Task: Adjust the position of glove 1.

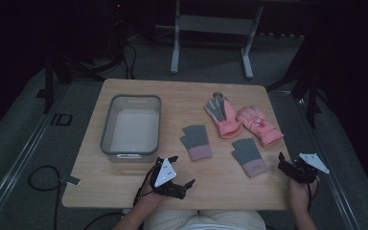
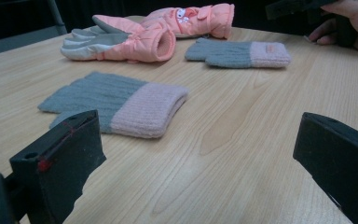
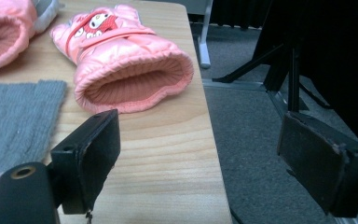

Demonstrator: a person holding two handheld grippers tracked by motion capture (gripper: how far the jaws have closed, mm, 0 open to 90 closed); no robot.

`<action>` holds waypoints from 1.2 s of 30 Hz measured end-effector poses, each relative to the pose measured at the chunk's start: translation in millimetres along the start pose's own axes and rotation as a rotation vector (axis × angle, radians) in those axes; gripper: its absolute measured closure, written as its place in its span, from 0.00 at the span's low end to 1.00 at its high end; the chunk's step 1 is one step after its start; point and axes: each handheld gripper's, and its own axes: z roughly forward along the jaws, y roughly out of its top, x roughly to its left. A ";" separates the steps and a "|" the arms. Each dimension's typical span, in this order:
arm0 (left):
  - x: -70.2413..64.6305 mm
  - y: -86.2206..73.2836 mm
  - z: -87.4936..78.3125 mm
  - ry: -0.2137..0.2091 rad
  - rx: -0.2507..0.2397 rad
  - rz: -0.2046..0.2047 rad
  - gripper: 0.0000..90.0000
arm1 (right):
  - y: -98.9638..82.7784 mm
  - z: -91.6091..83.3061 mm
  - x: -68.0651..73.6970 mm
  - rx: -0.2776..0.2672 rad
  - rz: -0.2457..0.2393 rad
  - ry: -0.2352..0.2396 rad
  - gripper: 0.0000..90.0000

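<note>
Two grey knit gloves with pink cuffs lie flat on the wooden table [image 1: 124,177]: one [image 1: 196,142] [image 2: 116,103] near the middle, the other [image 1: 249,156] [image 2: 242,52] to its right. Behind them lie two pink padded gloves, one palm up with grey fingers [image 1: 222,116] [image 2: 121,39], one with a cartoon patch [image 1: 259,125] [image 3: 126,60]. My left gripper [image 1: 181,171] [image 2: 200,158] rests low near the front edge, open and holding nothing, pointing at the nearer knit glove. My right gripper [image 1: 287,165] [image 3: 200,154] is at the table's right front edge, open and holding nothing, facing the patch glove's cuff.
A grey plastic bin [image 1: 106,139] stands on the left half of the table. The table's right edge [image 3: 212,140] drops to grey carpet [image 3: 261,140]. A white frame's legs [image 1: 175,48] stand beyond the far edge, and cables [image 1: 40,179] lie on the floor at the left.
</note>
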 end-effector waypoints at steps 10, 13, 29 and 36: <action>3.2 -0.8 -1.4 -0.004 -0.014 -0.031 0.01 | 0.1 0.0 -0.6 0.004 0.004 0.014 0.15; 1.9 -0.5 -1.2 -0.002 -0.008 -0.013 0.01 | 0.5 1.0 2.1 0.015 -0.020 0.019 0.15; 1.3 -0.8 -1.8 0.009 -0.016 -0.018 0.01 | 28.6 -4.8 6.8 0.097 -0.028 0.120 0.15; 5.3 -1.3 -2.6 0.003 -0.023 -0.057 0.01 | 51.2 -7.0 17.6 0.080 -0.037 0.145 0.14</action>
